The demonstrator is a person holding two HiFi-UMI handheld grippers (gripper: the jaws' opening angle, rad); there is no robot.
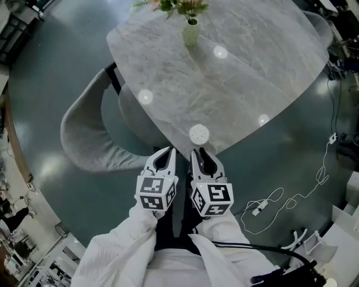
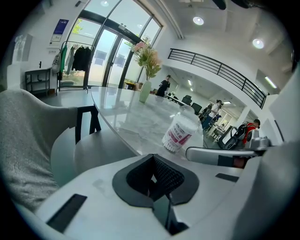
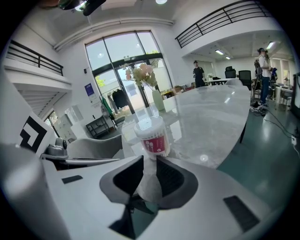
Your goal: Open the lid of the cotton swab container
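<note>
One cotton swab container [image 1: 199,134] stands upright on the table [image 1: 241,78], right at the table's near rounded edge. It is a small clear plastic cylinder with a pink-and-white label round its middle and a pale lid seated on top. White swab tips are packed tight inside and show through the wall at its base in the left gripper view [image 2: 179,133]; from above its top reads as a round, speckled white disc. At the table's far end a slim pale green vase [image 1: 190,32] holds pink and cream flowers [image 1: 179,5] with green leaves. The table has a glossy, grey-veined, marble-look top with softly rounded corners, and ceiling lights are mirrored in it as bright spots. A grey chair [image 1: 84,134] with a curved, nubby fabric shell is tucked in at the table's left side. A thin white cable [image 1: 291,199] loops over the dark, shiny floor [image 1: 50,67] off the table's right side. Both grippers hover just off the table's near edge, short of the container. The left gripper [image 2: 153,164] has its ribbed black pads pressed together with nothing between them. The right gripper [image 3: 149,161] has its jaws a narrow way apart and grips nothing; the container [image 3: 152,133] stands just past its tips, in line with the gap.
</note>
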